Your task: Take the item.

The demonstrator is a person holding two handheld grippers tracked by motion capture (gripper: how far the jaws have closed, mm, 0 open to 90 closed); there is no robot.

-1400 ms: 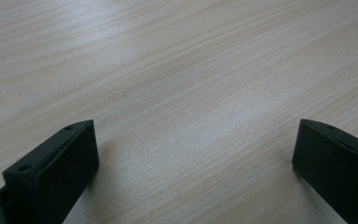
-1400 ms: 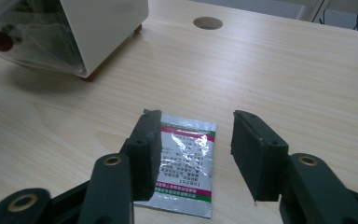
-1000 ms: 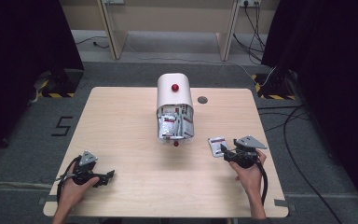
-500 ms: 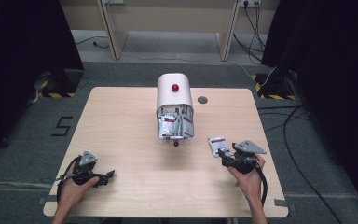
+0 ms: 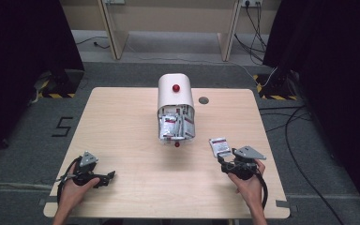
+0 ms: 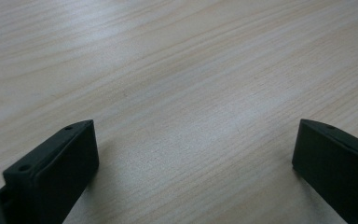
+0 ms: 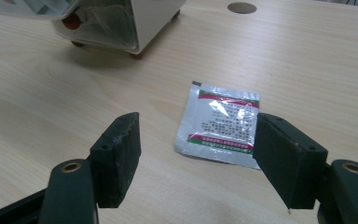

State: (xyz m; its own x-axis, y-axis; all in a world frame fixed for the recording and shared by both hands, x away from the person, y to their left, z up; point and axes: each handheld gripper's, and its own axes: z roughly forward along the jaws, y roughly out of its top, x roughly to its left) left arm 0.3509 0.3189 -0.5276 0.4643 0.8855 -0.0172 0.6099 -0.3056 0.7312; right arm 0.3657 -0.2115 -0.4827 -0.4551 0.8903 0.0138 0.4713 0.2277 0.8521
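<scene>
Tabletop (image 5: 122, 122): pale wood grain, with a round cable hole at the far right of centre.
Dispenser box (image 5: 175, 111): white, rounded top, red knob; stands mid-tabletop, clear front packed with sachets and facing the near edge, probably for easy drawing.
Sachet (image 5: 219, 146): flat on the tabletop, near right, well apart from the dispenser box; silver with red and green bands; lying loose, printed face up.
Right claw (image 7: 196, 163): jaws spread wide, low over the tabletop, just short of the sachet's near edge; aimed along the sachet, apparently lined up to pinch that edge.
Left claw (image 6: 193, 163): jaws wide apart, nothing between them but bare wood; parked near left, likely idle while the other hand works.
Step in hand: approach to the sachet, no contact yet.
Risk: thin foil lying flat, little edge to catch.
</scene>
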